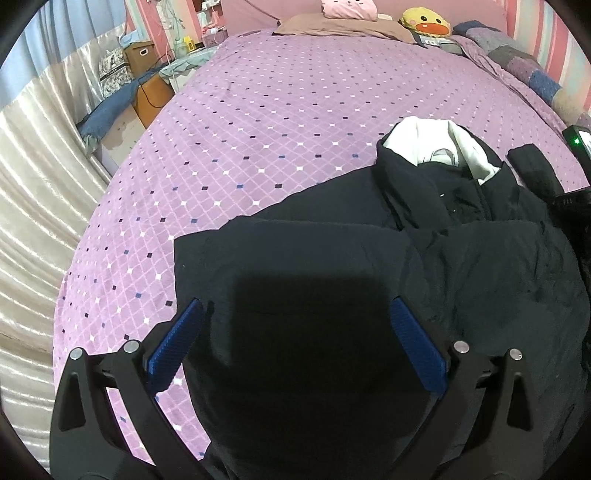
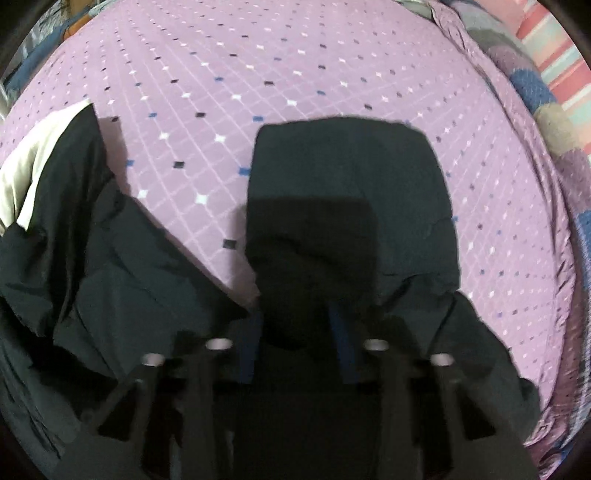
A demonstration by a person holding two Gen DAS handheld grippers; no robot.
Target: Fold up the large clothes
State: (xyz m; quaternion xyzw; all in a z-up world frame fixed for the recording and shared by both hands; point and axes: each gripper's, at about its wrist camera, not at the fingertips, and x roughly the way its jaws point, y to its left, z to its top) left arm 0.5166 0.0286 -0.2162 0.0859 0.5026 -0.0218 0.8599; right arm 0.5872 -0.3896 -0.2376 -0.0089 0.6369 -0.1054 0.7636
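Observation:
A large black padded jacket (image 1: pixel 443 251) with a white lining (image 1: pixel 424 140) at the collar lies on the purple bed (image 1: pixel 277 129). My left gripper (image 1: pixel 295 314) is open, its blue pads (image 1: pixel 177 343) spread wide over a folded-in sleeve. In the right wrist view the jacket body (image 2: pixel 110 277) lies at the left and the other sleeve (image 2: pixel 351 192) sticks up in front. My right gripper (image 2: pixel 295 325) has its blue pads (image 2: pixel 341 343) close together on the base of that sleeve. The view is blurred.
Pillows and a yellow duck cushion (image 1: pixel 424 22) lie at the head of the bed. A patchwork blanket (image 2: pixel 554 110) runs along the right edge by the striped wall. Boxes (image 1: pixel 140 55) and curtains stand off the left side.

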